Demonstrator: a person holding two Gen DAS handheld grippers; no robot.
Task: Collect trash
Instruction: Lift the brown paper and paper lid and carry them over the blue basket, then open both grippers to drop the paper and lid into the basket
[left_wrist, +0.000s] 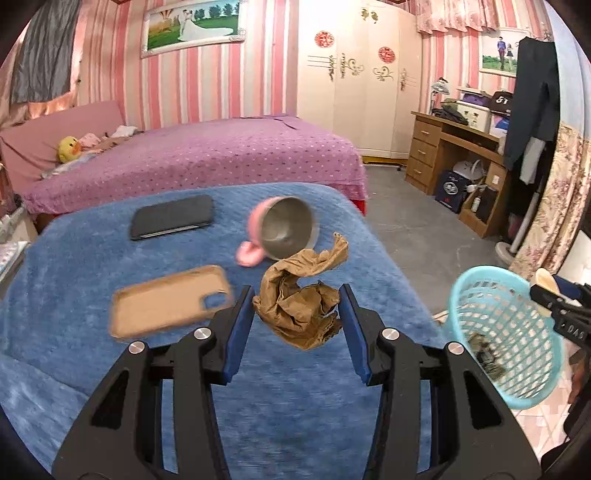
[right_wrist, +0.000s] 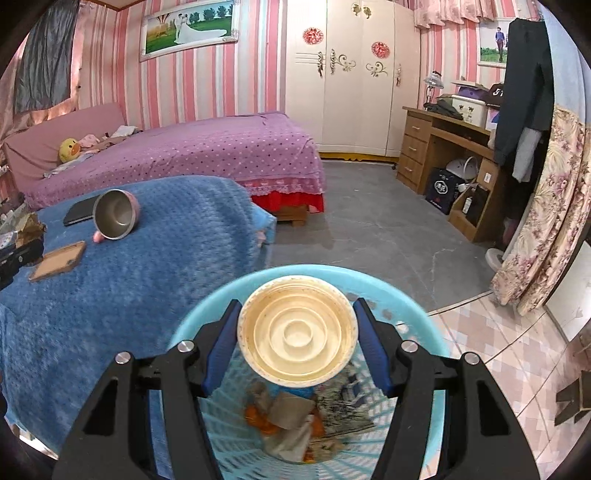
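Note:
My left gripper (left_wrist: 297, 304) is shut on a crumpled brown paper (left_wrist: 301, 308) and holds it above the blue blanket (left_wrist: 92, 332). My right gripper (right_wrist: 297, 332) is shut on a cream paper cup (right_wrist: 297, 332), its mouth facing the camera, right over the light blue trash basket (right_wrist: 192, 328). The basket holds several scraps of trash (right_wrist: 291, 424). In the left wrist view the basket (left_wrist: 506, 332) stands off the right edge of the blanket, with the right gripper (left_wrist: 561, 306) and cup above its rim.
On the blanket lie a tipped pink mug with a steel inside (left_wrist: 284, 230), a tan phone case (left_wrist: 170, 301) and a dark phone (left_wrist: 171, 221). A purple bed (left_wrist: 207, 158) is behind, a wooden desk (left_wrist: 454, 155) at right, grey floor between.

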